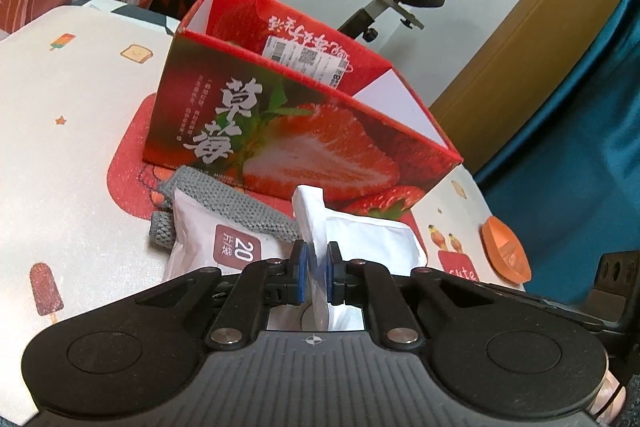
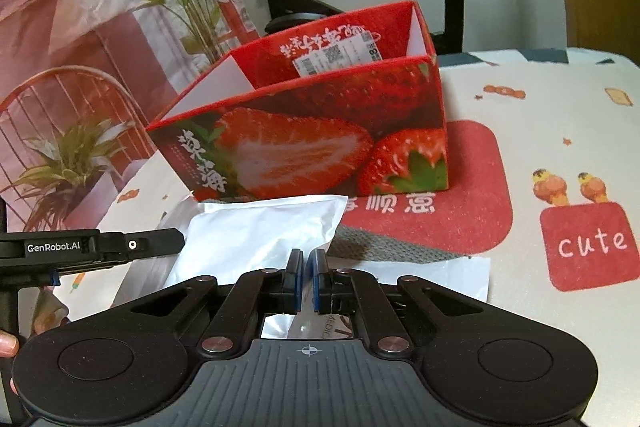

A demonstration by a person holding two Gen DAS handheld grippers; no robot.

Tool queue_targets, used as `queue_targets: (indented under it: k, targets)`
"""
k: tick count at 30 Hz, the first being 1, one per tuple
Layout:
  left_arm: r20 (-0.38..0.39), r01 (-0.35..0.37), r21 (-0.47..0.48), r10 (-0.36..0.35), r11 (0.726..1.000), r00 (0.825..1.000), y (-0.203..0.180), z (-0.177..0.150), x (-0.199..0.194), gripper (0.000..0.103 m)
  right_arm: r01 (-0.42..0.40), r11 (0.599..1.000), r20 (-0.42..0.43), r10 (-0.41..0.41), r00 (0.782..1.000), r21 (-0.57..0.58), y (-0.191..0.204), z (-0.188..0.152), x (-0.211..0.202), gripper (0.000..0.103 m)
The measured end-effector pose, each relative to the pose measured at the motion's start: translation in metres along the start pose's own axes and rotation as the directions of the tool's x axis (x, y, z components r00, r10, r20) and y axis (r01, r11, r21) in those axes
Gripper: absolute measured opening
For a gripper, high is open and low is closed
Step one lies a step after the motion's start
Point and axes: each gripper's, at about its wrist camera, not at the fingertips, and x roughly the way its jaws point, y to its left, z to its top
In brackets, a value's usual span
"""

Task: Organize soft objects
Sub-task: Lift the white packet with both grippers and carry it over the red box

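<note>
The left gripper [image 1: 316, 261] pinched a white pouch's [image 1: 372, 239] edge, lying before the strawberry box [image 1: 304, 131] on the desk [image 1: 72, 147]. The right gripper's [image 2: 307, 261] fingers stood nearly closed, empty. Lifting high would clear the box wall.

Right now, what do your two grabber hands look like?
Both look alike. The left gripper and the right gripper have black linkage arms with silver pivot pins, blue pads on the fingertips, a ribbed grey body with a small crosshair mark, and two round black discs. "GenRobot.AI" is printed in white on the left gripper's side.
</note>
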Motion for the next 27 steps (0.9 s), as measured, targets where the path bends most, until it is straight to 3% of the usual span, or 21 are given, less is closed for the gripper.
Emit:
queue_targets:
  k: [8,16,21,27]
  targets:
    - [0.088,0.069,0.062,-0.074,0.996,0.993,-0.011,0.024,-0.018,0.010,-0.014,0.999,0.072,0.016,0.997,-0.034,0.006,0.018,-0.015,0.005]
    - [0.118,0.097,0.133,-0.113,0.986,0.986,-0.028,0.077,-0.021,0.011,-0.021,0.996,0.176,0.036,0.984,-0.084,0.015,0.068,-0.024,0.005]
    - [0.144,0.064,0.199,-0.093,0.978,0.985,-0.039,0.108,-0.008,0.011,-0.007,0.995,0.224,0.029,0.974,-0.097,0.015,0.097,-0.016,0.005]
    - [0.144,0.011,0.211,-0.042,0.977,0.989,-0.041,0.151,0.029,0.011,0.009,0.994,0.275,0.022,0.961,-0.113,0.006,0.134,0.009,0.005]
